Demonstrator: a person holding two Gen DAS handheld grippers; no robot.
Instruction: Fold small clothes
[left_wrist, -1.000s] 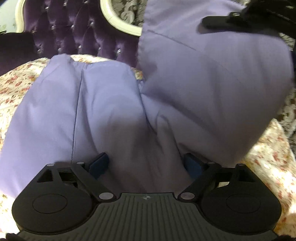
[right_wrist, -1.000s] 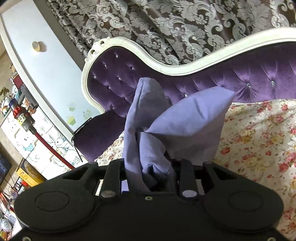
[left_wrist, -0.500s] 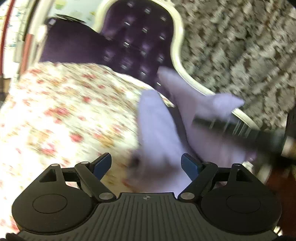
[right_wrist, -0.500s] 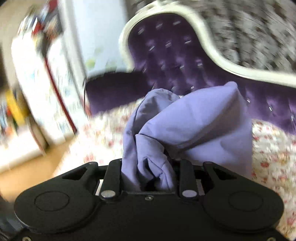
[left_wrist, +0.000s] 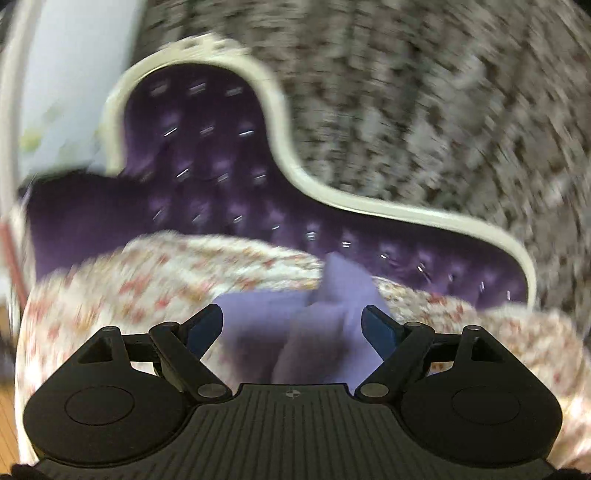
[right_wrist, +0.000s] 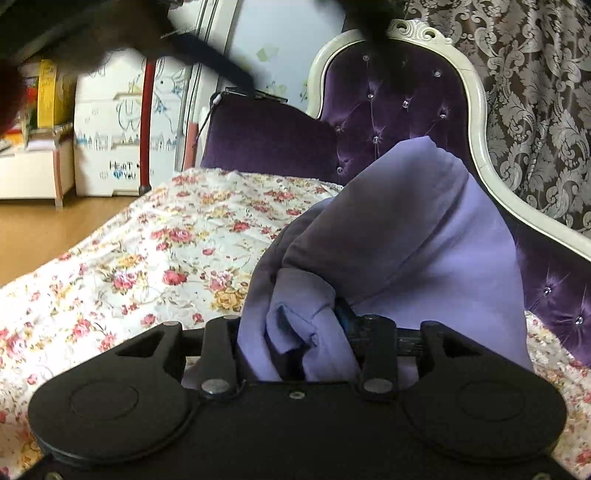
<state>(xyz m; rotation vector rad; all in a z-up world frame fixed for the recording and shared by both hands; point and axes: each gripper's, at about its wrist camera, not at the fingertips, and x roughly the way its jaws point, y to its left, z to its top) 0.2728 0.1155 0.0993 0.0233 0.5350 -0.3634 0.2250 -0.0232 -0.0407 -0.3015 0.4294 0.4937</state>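
Observation:
A lilac garment (right_wrist: 413, 236) rises in a bunched heap over the floral bed cover (right_wrist: 155, 258). Its lower folds sit between the fingers of my right gripper (right_wrist: 295, 325). Those jaws are opening, and one blue pad (right_wrist: 345, 314) shows bare beside the cloth. In the blurred left wrist view the garment (left_wrist: 295, 332) lies crumpled on the cover (left_wrist: 129, 295), beyond my left gripper (left_wrist: 291, 314). That gripper stands open above the bed with nothing touching its blue pads (left_wrist: 201, 326).
A purple tufted headboard with a cream frame (right_wrist: 402, 103) runs behind the bed, with patterned curtains (right_wrist: 535, 92) further back. White storage boxes (right_wrist: 110, 140) stand on the wooden floor (right_wrist: 44, 229) to the left. A dark blurred shape (right_wrist: 207, 51) crosses the top of the right wrist view.
My left gripper has lifted away from the spread garment, empty. My right gripper has rolled and carried the bunched garment down over the bed, and its fingers have spread apart.

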